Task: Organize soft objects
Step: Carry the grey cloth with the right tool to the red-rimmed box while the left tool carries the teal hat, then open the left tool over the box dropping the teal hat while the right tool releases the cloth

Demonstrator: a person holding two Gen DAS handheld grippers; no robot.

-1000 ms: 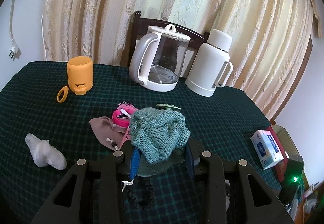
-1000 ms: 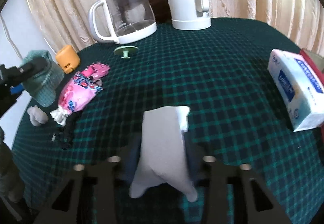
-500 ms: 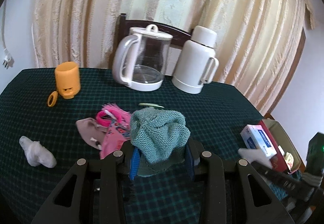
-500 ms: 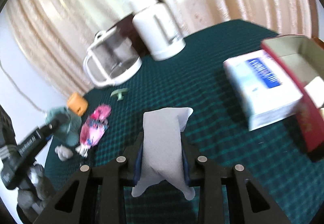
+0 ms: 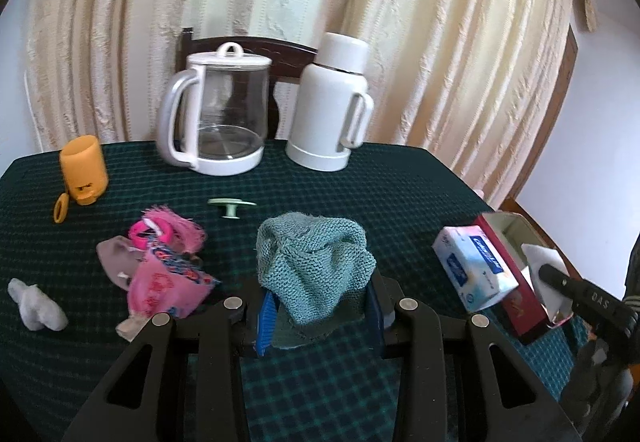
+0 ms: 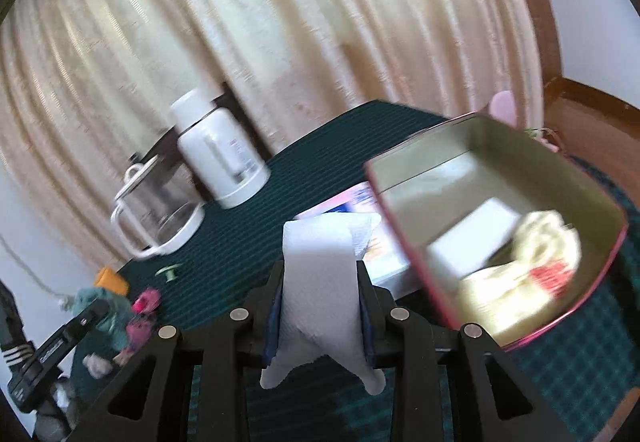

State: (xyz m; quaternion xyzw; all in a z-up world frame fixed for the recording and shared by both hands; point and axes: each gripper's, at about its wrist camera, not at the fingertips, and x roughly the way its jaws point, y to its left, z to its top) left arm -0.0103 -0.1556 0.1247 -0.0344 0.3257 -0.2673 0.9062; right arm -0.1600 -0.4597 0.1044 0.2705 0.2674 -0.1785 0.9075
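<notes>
A dark green checked tablecloth (image 5: pixel 400 202) covers the table, with cream pleated curtains (image 5: pixel 400 22) behind it.

My left gripper (image 5: pixel 320 306) is clamped on a teal knitted cloth (image 5: pixel 314 262), which bulges up between the jaws above the table. To its left lies a pink printed plastic packet (image 5: pixel 160 282) on a mauve fabric piece (image 5: pixel 114 258); a white crumpled wad (image 5: pixel 36 306) sits at the far left. Farther away are a pale green sink plug (image 5: pixel 231 207), an orange cylindrical speaker (image 5: pixel 83 170), a clear glass kettle with white handle (image 5: pixel 216 122) and a white thermos jug (image 5: pixel 332 106).

My right gripper (image 6: pixel 320 306) is closed on a white folded paper towel (image 6: pixel 320 290), held upright above the table. Just to its right is an open red-rimmed tin box (image 6: pixel 496 226), tilted in this view, containing a white block and a pale yellow cloth (image 6: pixel 532 242); this part is blurred. A white and blue tissue pack (image 5: pixel 474 266) lies against the box's left side.
</notes>
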